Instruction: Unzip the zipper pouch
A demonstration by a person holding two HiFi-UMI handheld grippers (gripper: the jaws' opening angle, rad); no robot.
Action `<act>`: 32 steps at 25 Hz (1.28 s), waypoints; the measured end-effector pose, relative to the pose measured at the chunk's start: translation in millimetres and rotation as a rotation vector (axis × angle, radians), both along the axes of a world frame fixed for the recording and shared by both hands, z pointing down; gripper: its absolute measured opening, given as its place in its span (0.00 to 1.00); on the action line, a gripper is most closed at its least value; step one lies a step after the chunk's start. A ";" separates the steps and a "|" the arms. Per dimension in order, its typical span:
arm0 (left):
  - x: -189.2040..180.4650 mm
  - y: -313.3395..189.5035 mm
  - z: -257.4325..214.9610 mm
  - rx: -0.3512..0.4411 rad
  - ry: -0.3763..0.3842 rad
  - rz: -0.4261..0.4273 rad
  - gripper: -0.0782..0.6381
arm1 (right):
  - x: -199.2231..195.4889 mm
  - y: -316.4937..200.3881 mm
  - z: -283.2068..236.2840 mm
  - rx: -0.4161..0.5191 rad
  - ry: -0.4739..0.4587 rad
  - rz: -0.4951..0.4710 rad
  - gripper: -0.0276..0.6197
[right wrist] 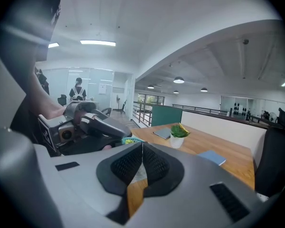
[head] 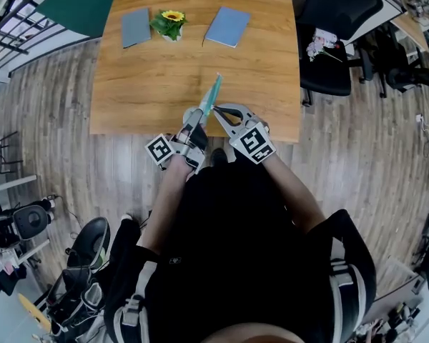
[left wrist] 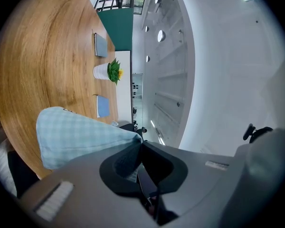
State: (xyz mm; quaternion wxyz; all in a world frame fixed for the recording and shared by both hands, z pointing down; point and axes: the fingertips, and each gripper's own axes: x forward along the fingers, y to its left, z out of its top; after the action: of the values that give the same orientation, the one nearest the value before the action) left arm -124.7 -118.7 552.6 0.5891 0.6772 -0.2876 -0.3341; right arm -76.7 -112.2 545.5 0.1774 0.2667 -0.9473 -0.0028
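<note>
Left claw [left wrist: 141, 144]: pressed together on one corner of the checked zipper pouch [left wrist: 76, 137], which is held over the near part of the table [head: 164, 84]. Right claw [right wrist: 142, 144]: pressed together at the pouch's near end; grip on the pull not confirmable. Judgement: hold left firm and draw right straight along the zip, fabric taut. Table also carries a grey notebook [head: 136, 27], a potted flower [head: 170, 24] and a blue notebook [head: 227, 26]. Plank floor; black chair [head: 329, 41] beside.

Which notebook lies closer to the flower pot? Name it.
The grey notebook, just left of the flower pot in the head view; the blue notebook lies farther off to its right.
</note>
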 end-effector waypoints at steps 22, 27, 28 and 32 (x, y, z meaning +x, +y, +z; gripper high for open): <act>3.9 1.0 -5.6 0.019 -0.012 0.017 0.11 | 4.3 -9.1 4.6 -0.009 -0.002 0.038 0.05; 3.9 2.0 -6.7 0.021 -0.015 0.019 0.10 | 3.6 -9.1 6.5 -0.014 -0.004 0.042 0.05; 4.3 2.0 -7.4 0.021 -0.014 0.019 0.10 | 3.7 -9.3 6.5 -0.015 -0.004 0.043 0.05; 3.7 2.6 -8.1 0.023 -0.021 0.020 0.10 | 3.1 -10.2 6.5 -0.017 -0.004 0.045 0.05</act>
State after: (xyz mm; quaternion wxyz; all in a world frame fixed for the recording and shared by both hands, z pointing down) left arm -121.0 -116.1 544.4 0.5817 0.6902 -0.2832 -0.3241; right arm -73.5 -122.4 552.0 0.1777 0.2863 -0.9415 0.0097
